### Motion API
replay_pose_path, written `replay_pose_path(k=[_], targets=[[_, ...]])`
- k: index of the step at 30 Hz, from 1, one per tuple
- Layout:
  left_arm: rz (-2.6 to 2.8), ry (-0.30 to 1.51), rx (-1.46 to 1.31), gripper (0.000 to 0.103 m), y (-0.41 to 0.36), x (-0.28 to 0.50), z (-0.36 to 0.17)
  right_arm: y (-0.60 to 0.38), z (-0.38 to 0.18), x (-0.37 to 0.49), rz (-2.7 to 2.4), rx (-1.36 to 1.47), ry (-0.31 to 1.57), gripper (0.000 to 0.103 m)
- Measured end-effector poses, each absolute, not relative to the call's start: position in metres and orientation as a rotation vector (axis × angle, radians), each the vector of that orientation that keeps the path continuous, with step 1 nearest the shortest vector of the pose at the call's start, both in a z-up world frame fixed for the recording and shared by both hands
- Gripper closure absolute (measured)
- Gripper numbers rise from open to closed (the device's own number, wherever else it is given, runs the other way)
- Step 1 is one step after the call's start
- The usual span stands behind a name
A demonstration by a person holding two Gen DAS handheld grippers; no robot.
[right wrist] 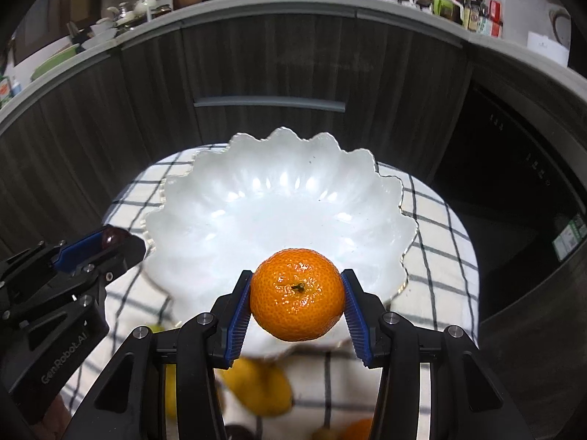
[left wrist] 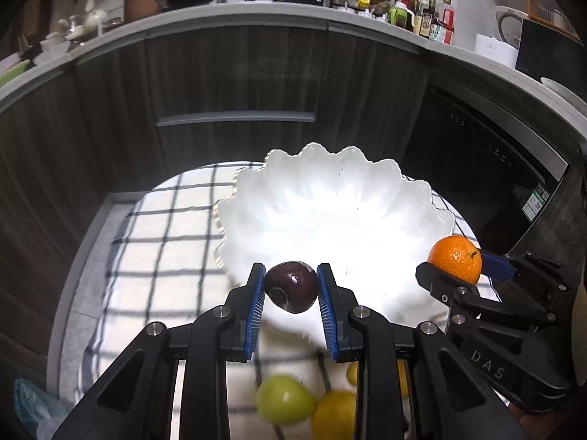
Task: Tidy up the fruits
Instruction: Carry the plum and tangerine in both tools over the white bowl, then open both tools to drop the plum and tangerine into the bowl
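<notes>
My left gripper [left wrist: 291, 288] is shut on a dark purple plum [left wrist: 291, 286] and holds it over the near rim of a white scalloped bowl [left wrist: 330, 198]. My right gripper [right wrist: 298, 295] is shut on an orange mandarin [right wrist: 298, 295] and holds it over the near edge of the same bowl [right wrist: 279, 198]. The bowl holds no fruit. In the left wrist view the right gripper [left wrist: 456, 269] with the mandarin [left wrist: 455, 258] is at the right. In the right wrist view the left gripper [right wrist: 110, 242] is at the left, with a bit of the plum [right wrist: 113, 236] showing.
The bowl stands on a white checked cloth [left wrist: 165, 242]. A green fruit [left wrist: 284, 399] and a yellow fruit [left wrist: 334, 416] lie on the cloth below my left gripper. A yellow fruit [right wrist: 256, 388] lies below my right gripper. Dark kitchen cabinets [left wrist: 227, 84] stand behind.
</notes>
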State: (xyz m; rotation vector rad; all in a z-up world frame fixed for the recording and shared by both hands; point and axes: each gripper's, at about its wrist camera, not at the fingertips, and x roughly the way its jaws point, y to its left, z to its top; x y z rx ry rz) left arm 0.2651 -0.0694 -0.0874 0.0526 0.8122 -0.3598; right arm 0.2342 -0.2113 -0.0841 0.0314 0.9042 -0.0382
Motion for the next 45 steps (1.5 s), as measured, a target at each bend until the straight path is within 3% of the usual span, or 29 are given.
replay_pose_path(k=[22, 24, 27, 29, 33, 41, 45], targets=[[-0.409, 0.964, 0.123, 0.074, -0.106, 0.328, -0.141, -0.241, -0.138, 0.291, -0.082, 0.079, 1.059, 0.055], [-0.409, 0.969, 0.126, 0.071, -0.106, 0.327, -0.142, -0.241, -0.139, 0.290, -0.092, 0.078, 1.061, 0.054], [-0.393, 0.961, 0.133, 0.056, -0.103, 0.325, -0.141, -0.243, -0.138, 0.290, -0.105, 0.074, 1.062, 0.051], [-0.377, 0.951, 0.136, 0.044, -0.101, 0.323, -0.138, -0.244, -0.134, 0.289, -0.117, 0.069, 1.053, 0.042], [-0.364, 0.928, 0.139, 0.035, -0.093, 0.317, -0.130, -0.244, -0.118, 0.283, -0.150, 0.049, 0.997, 0.021], [-0.307, 0.855, 0.151, 0.021, -0.087, 0.304, -0.101, -0.243, -0.088, 0.266, -0.216, 0.019, 0.922, 0.020], [-0.290, 0.834, 0.165, 0.020, -0.085, 0.291, -0.086, -0.244, -0.069, 0.250, -0.248, -0.002, 0.875, 0.020]])
